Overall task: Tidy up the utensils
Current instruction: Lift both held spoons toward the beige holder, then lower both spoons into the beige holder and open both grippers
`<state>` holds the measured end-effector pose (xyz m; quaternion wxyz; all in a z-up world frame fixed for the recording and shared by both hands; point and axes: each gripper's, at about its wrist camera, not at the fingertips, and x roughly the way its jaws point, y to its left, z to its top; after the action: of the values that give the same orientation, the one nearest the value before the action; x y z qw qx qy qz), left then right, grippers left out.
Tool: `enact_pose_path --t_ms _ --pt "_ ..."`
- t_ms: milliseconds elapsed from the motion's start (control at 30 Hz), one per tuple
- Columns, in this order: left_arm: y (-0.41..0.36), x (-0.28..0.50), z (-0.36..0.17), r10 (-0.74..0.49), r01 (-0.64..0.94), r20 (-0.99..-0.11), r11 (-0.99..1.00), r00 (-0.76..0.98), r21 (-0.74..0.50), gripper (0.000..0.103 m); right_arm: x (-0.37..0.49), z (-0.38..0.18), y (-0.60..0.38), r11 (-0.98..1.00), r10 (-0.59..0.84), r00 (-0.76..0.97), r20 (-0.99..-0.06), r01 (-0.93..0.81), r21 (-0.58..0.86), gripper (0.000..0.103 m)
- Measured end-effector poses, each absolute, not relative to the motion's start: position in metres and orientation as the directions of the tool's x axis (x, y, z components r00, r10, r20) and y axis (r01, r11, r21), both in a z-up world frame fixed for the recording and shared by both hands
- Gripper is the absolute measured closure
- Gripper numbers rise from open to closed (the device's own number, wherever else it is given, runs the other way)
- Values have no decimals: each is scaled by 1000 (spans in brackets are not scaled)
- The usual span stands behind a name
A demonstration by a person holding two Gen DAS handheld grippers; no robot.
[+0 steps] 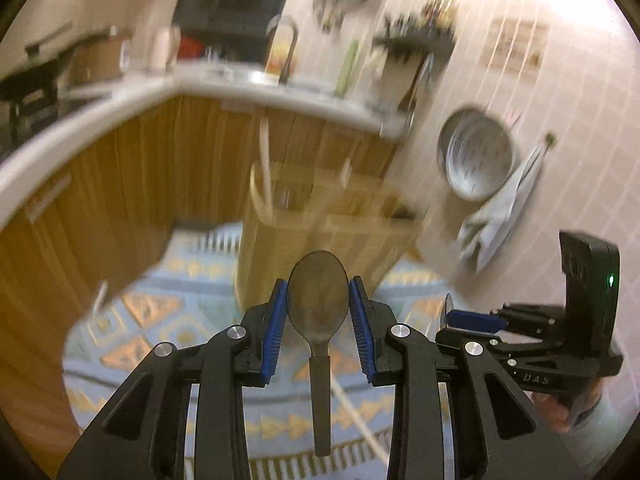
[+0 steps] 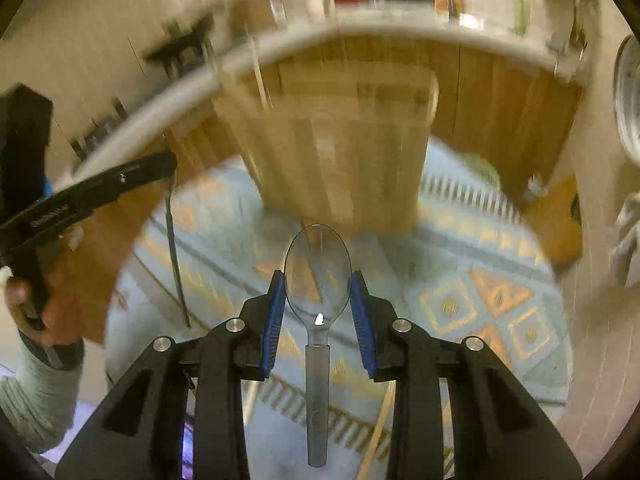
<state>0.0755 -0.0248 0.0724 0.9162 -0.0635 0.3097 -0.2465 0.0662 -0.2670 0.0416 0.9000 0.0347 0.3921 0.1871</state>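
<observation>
My left gripper (image 1: pixel 318 283) is shut on the bowl of a dark smoky plastic spoon (image 1: pixel 318 316), whose handle points back toward the camera. My right gripper (image 2: pixel 317 276) is shut the same way on a clear plastic spoon (image 2: pixel 317 364). Ahead of and below both stands a blurred bamboo utensil holder (image 1: pixel 320 224) (image 2: pixel 340 148) with several compartments. The right gripper (image 1: pixel 454 314) shows at the right of the left wrist view. The left gripper (image 2: pixel 160 164) reaches in from the left of the right wrist view, its dark spoon (image 2: pixel 178 256) seen edge-on.
A patterned blue and orange rug (image 1: pixel 160 320) lies under the holder. Wooden cabinets (image 1: pixel 140 168) under a pale counter (image 1: pixel 120 100) curve behind it. A metal bowl (image 1: pixel 476 156) and a cloth (image 1: pixel 496 216) hang on the tiled wall at the right. A person's sleeve (image 2: pixel 36 392) is at the left.
</observation>
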Motion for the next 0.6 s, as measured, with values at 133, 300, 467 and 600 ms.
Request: enact_pose_path --t_ms 133,300,467,600 --pt "-26 76 110 -528 433 -462 849 713 -303 74 80 77 -283 922 387 673 -631 -306 239 73" --pt "-36 82 159 -479 420 -314 876 820 -238 74 89 118 -281 929 369 776 -511 -315 193 73" --pt "-42 102 191 -504 437 -196 847 841 -304 74 105 162 -282 954 297 874 -385 -256 154 73" --pt "-62 114 197 -479 427 -131 855 868 -293 74 122 180 -290 980 180 951 -251 -152 127 73"
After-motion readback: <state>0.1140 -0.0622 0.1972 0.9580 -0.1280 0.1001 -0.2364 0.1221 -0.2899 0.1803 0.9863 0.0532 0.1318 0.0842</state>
